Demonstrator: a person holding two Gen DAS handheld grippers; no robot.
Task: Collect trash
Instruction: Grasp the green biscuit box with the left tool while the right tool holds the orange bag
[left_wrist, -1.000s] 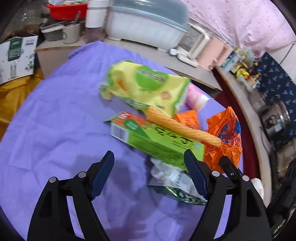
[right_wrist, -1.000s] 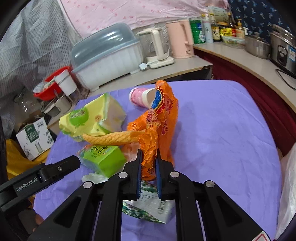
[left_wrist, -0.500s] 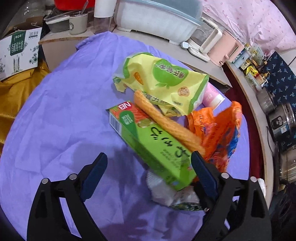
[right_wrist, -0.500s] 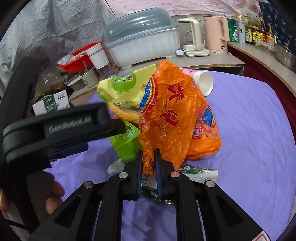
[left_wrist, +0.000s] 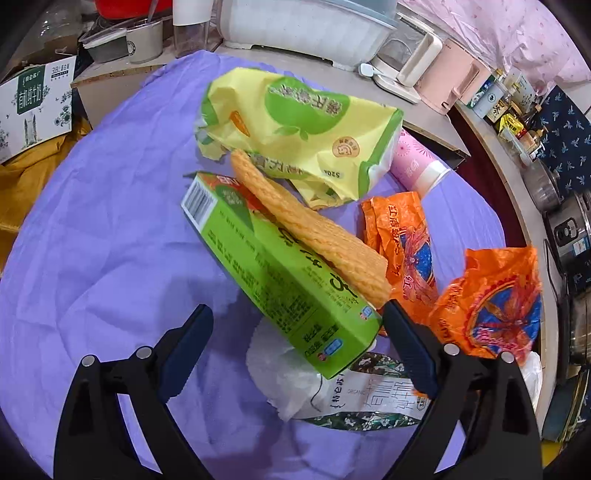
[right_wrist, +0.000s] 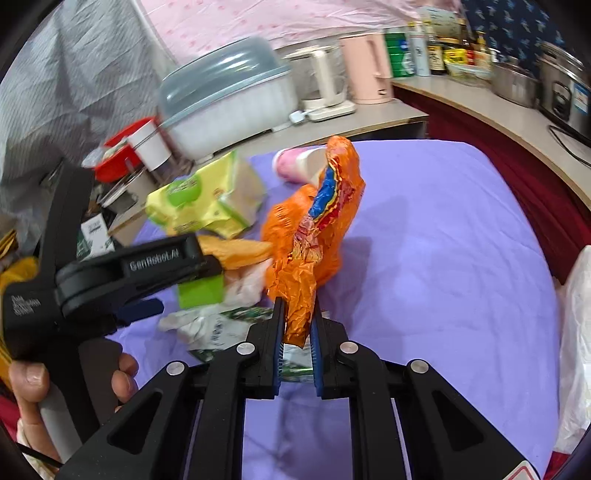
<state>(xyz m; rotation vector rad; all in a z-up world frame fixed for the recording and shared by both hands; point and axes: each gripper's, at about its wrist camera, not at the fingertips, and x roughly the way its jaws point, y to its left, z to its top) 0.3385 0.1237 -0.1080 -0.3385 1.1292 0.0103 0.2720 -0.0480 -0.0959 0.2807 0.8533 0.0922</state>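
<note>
Trash lies piled on a purple tablecloth (left_wrist: 92, 240). My right gripper (right_wrist: 297, 314) is shut on an orange wrapper (right_wrist: 317, 221), held up off the table; it also shows in the left wrist view (left_wrist: 491, 306). My left gripper (left_wrist: 295, 325) is open, its jaws on either side of the near end of a green box (left_wrist: 280, 280). A long orange corn stick (left_wrist: 306, 225) lies on the box. A yellow-green bag (left_wrist: 295, 122), a pink cup (left_wrist: 415, 166), a second orange wrapper (left_wrist: 402, 236) and a crumpled white wrapper (left_wrist: 332, 387) lie around it.
A counter behind the table holds a covered dish rack (right_wrist: 229, 99), a white kettle (right_wrist: 325, 81) and a pink jug (right_wrist: 365, 66). Pots (right_wrist: 554, 85) stand at the right. A white plastic bag (right_wrist: 576, 350) hangs at the table's right edge. A cardboard box (left_wrist: 33, 107) stands left.
My left gripper moved forward over the green box, its jaws now flanking the box's near end. My right gripper stayed shut on the orange wrapper, lifted it and swung right.
</note>
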